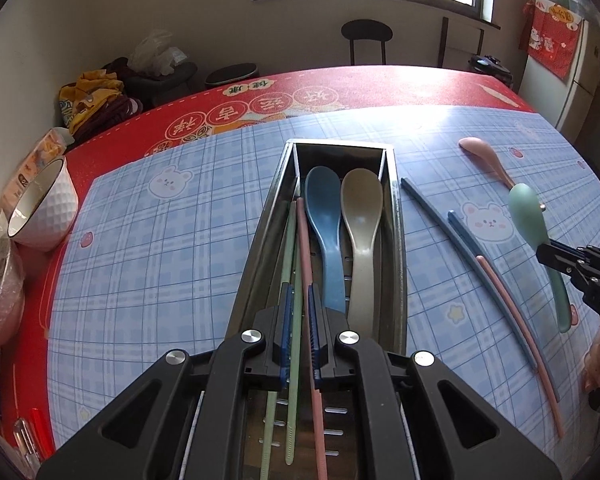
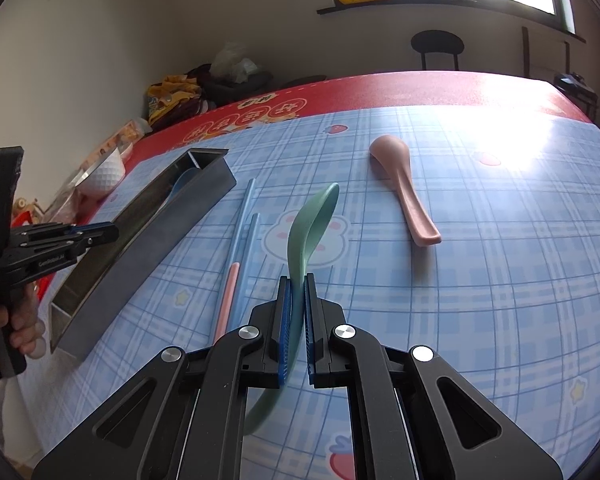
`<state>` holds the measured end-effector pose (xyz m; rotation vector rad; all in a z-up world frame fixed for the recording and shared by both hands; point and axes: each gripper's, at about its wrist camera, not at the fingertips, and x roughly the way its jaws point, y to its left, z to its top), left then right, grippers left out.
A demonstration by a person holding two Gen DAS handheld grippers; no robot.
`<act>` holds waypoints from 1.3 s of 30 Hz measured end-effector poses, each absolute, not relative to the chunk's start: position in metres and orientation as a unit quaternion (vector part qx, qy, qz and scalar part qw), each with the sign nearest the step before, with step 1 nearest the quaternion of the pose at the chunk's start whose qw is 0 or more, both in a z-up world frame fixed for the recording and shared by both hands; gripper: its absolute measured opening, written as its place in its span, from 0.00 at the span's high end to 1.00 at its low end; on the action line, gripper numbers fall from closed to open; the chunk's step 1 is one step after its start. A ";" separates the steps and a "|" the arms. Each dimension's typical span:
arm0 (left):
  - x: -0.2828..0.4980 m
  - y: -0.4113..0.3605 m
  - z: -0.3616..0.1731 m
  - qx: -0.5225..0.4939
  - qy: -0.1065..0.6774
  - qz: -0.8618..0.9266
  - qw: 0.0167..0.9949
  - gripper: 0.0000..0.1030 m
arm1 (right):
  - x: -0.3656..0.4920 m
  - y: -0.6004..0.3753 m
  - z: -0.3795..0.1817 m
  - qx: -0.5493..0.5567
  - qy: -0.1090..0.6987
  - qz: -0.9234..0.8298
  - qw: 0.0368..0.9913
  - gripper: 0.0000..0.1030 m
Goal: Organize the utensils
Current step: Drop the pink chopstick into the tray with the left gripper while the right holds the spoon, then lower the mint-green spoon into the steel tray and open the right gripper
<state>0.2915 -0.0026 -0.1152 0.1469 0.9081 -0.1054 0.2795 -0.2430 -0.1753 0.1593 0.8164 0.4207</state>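
From my left wrist, my left gripper (image 1: 299, 300) hangs over the near end of the metal tray (image 1: 398, 240). Its jaws stand a narrow gap apart with a green chopstick (image 1: 287, 248) and a pink chopstick (image 1: 305, 248) running between them; I cannot tell whether the pads press on either. Beside those, a blue spoon (image 1: 322, 216) and a beige spoon (image 1: 360, 224) lie in the tray, bowls toward the far end. On the checked mat (image 1: 160, 260) to the right of the tray lie two blue chopsticks (image 1: 452, 240) and another pink one (image 1: 520, 320), with a pink spoon (image 1: 486, 156) farther off. At the right edge my right gripper (image 1: 556, 258) holds a green spoon (image 1: 526, 216).

From my right wrist, my right gripper's (image 2: 298, 308) jaws are closed on the green spoon's (image 2: 300, 240) handle, its bowl raised above the mat (image 2: 480, 300). The pink spoon (image 2: 404, 196) lies bowl-down ahead to the right. The tray (image 2: 172, 224) sits to the left, my left gripper (image 2: 100, 234) at its near end.
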 end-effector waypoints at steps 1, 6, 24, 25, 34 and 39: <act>0.285 -0.002 -0.112 0.067 0.426 -0.058 0.900 0.83 | 0.280 -0.243 -0.175 0.077 0.393 0.203 0.893 0.94; 0.250 0.008 -0.104 0.056 0.362 -0.065 0.928 0.58 | 0.278 -0.243 -0.174 0.079 0.393 0.204 0.893 0.94; 0.211 0.053 -0.116 0.049 0.255 -0.008 0.966 0.06 | 0.278 -0.240 -0.173 0.072 0.390 0.191 0.898 0.94; 0.210 0.056 -0.116 0.041 0.255 -0.014 0.966 0.06 | 0.279 -0.239 -0.174 0.070 0.391 0.190 0.898 0.94; 0.211 0.081 -0.117 -0.023 0.260 -0.013 0.965 0.06 | 0.287 -0.222 -0.169 0.025 0.412 0.144 0.900 0.94; 0.212 0.081 -0.118 -0.025 0.264 -0.009 0.964 0.06 | 0.294 -0.194 -0.142 0.031 0.408 0.155 0.899 0.94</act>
